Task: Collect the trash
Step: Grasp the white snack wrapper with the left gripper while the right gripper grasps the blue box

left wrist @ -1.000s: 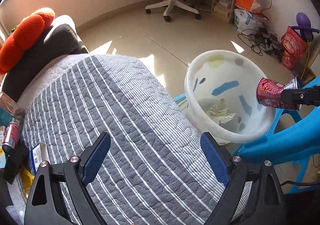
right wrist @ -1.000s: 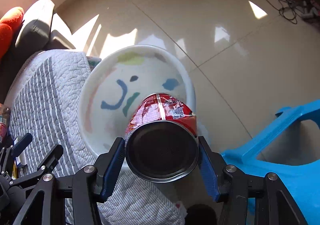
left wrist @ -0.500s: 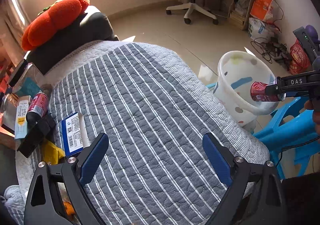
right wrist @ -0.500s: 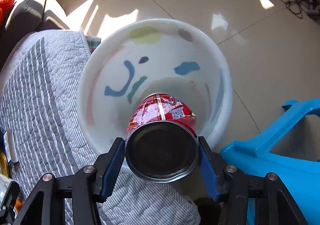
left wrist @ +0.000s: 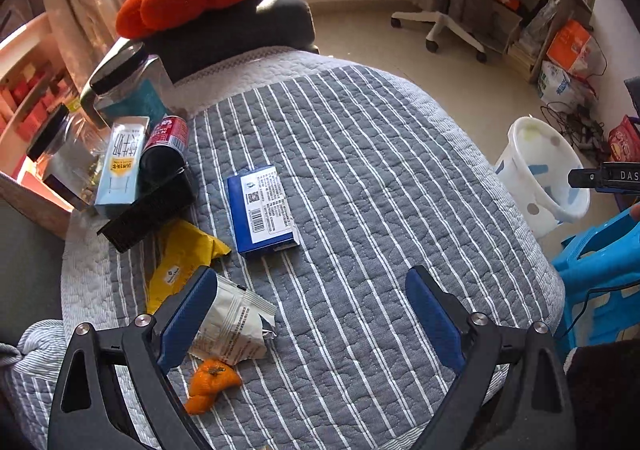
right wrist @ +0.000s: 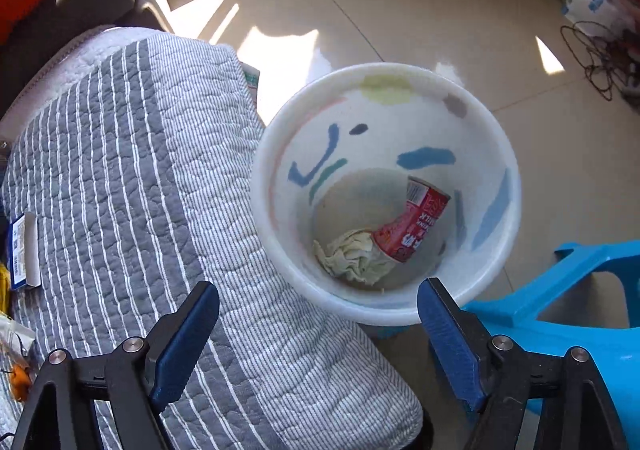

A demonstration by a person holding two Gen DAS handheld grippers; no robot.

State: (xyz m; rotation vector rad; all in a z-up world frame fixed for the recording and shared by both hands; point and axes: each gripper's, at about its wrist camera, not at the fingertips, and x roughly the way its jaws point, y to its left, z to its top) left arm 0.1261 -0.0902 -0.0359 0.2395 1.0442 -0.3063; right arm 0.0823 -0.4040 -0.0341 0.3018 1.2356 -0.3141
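The right claw (right wrist: 316,334) hangs above the near rim of the white plastic waste bin with coloured blotches (right wrist: 496,262). Its jaws have just been opening, and nothing is between them now. The red drink can (right wrist: 412,226) lies tilted at the bottom of the bin, its lower end against a crumpled pale tissue (right wrist: 352,258), so that piece looks delivered.

The remaining trash sits on the grey quilted bed cover with white stripes (left wrist: 360,154), and the left claw (left wrist: 312,314) is plainly the nearer one. It is spread wide, empty, and angled down at the cover. Its left pad overlaps the torn white foil wrapper (left wrist: 236,326); I cannot tell whether it touches it. The wrapper therefore lies toward the left side of the gap rather than centred. The scrap of orange peel (left wrist: 212,382) is just below the wrapper, and the yellow crumpled packet (left wrist: 180,258) lies just above it. The flat blue box with a white label (left wrist: 262,210) lies further ahead, roughly centred, with its long axis running away from the claw.

My judgement is that the next pickup falls to the left hand, which needs a small shift leftward to centre the wrapper.
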